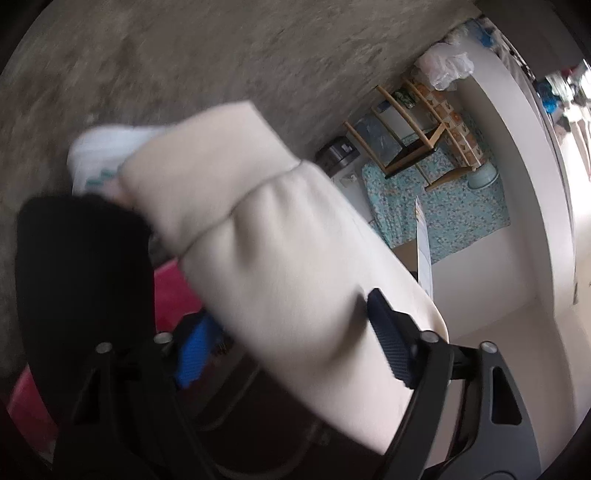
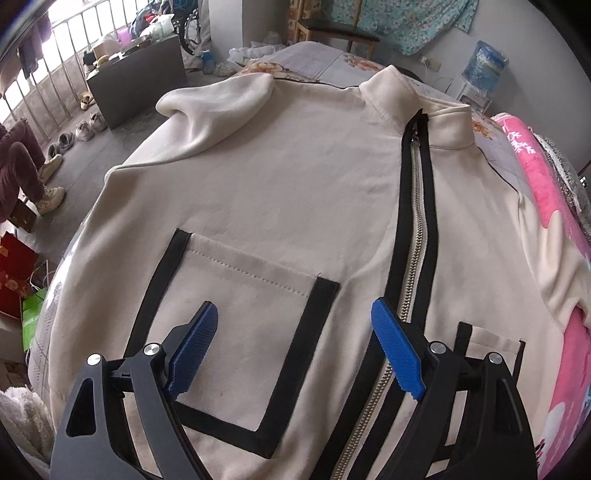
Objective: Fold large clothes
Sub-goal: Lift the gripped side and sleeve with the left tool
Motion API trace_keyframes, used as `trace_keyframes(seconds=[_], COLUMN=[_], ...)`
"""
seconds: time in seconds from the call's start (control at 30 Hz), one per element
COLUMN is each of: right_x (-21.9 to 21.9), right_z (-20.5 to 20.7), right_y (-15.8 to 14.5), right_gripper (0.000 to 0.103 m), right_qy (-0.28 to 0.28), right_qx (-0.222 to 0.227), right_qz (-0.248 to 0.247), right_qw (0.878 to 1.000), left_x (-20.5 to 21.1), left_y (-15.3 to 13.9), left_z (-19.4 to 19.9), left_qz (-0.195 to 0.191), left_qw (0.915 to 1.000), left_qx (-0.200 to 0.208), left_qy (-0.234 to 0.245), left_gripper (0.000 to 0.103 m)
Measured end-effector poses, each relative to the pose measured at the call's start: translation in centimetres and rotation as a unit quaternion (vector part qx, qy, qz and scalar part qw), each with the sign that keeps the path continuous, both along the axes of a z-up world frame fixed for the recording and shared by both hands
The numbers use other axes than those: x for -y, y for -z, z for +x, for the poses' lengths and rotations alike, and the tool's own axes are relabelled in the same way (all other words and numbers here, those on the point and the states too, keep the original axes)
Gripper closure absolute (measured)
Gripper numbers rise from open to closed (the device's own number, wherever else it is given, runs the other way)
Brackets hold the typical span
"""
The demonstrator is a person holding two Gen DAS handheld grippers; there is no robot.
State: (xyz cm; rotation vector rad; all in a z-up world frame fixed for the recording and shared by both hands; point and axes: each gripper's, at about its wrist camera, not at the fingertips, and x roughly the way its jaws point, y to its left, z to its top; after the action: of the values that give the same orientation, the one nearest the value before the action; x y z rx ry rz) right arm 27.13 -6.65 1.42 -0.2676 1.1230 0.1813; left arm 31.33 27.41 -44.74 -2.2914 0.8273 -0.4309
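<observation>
A cream zip-up jacket (image 2: 295, 177) lies front up on the bed, its black-edged zipper (image 2: 413, 229) closed. Its left sleeve (image 2: 214, 107) is folded in over the shoulder. My right gripper (image 2: 295, 306) hovers open over the black-trimmed chest pocket (image 2: 240, 295), nothing between its fingers. The left wrist view is rolled sideways and blurred. There a thick cream sleeve (image 1: 258, 221) runs between the fingers of my left gripper (image 1: 288, 308). The jaws stand wide and the cloth looks loose and unsqueezed. The left blue pad (image 1: 192, 354) is partly hidden by the fabric.
A pink blanket (image 2: 546, 206) covers the bed's right side. A wooden chair (image 2: 338, 31) and a water bottle (image 2: 484, 66) stand behind the bed. Shoes (image 2: 74, 136), a seated person's legs (image 2: 18, 173) and a green bag (image 2: 33, 314) are on the floor left.
</observation>
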Motion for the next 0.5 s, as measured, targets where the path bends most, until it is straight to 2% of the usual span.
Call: trace_keyframes(seconds=[0.07, 0.13, 0.2, 0.23, 0.3, 0.37, 0.4, 0.43, 0.47, 0.5], right_x=[0.0, 0.0, 0.2, 0.3, 0.8, 1.5, 1.7, 2.1, 2.8, 3.3], right_z=[-0.2, -0.6, -0.9, -1.2, -1.6, -2.2, -2.5, -2.7, -3.1, -3.4], right_y=[-0.2, -0.5, -0.9, -1.1, -1.7, -2.3, -2.5, -2.8, -3.2, -3.5], right_gripper=[0.02, 0.02, 0.02, 0.02, 0.02, 0.021, 0.022, 0.022, 0.023, 0.023], right_qy=[-0.004, -0.011, -0.017, -0.019, -0.021, -0.019, -0.018, -0.015, -0.011, -0.008], right_qx=[0.006, 0.017, 0.029, 0.035, 0.046, 0.056, 0.06, 0.065, 0.072, 0.076], right_qz=[-0.002, -0.002, -0.001, 0.0, 0.009, 0.025, 0.031, 0.039, 0.055, 0.067], right_qw=[1.0, 1.0, 0.999, 0.999, 0.999, 0.998, 0.998, 0.997, 0.996, 0.995], left_x=[-1.0, -2.9, -5.8, -7.1, -10.0, -12.3, -13.9, -15.0, -15.7, -16.4], left_y=[-0.3, -1.6, -4.0, -5.3, -8.9, -12.9, -16.5, -19.5, -21.6, -25.8], left_z=[0.8, 1.7, 2.5, 2.8, 3.4, 3.8, 3.8, 3.7, 3.4, 3.1], left_qz=[0.025, 0.08, 0.152, 0.183, 0.263, 0.339, 0.396, 0.436, 0.461, 0.508], left_qw=[0.9996, 0.9966, 0.9876, 0.9822, 0.9629, 0.9378, 0.9152, 0.8974, 0.8849, 0.8589], left_qx=[0.007, 0.01, 0.015, 0.02, 0.02, 0.016, 0.015, 0.016, 0.019, 0.031], left_qy=[0.007, 0.018, 0.034, 0.04, 0.057, 0.072, 0.073, 0.069, 0.064, 0.054], left_gripper=[0.05, 0.062, 0.074, 0.083, 0.091, 0.096, 0.096, 0.096, 0.096, 0.096])
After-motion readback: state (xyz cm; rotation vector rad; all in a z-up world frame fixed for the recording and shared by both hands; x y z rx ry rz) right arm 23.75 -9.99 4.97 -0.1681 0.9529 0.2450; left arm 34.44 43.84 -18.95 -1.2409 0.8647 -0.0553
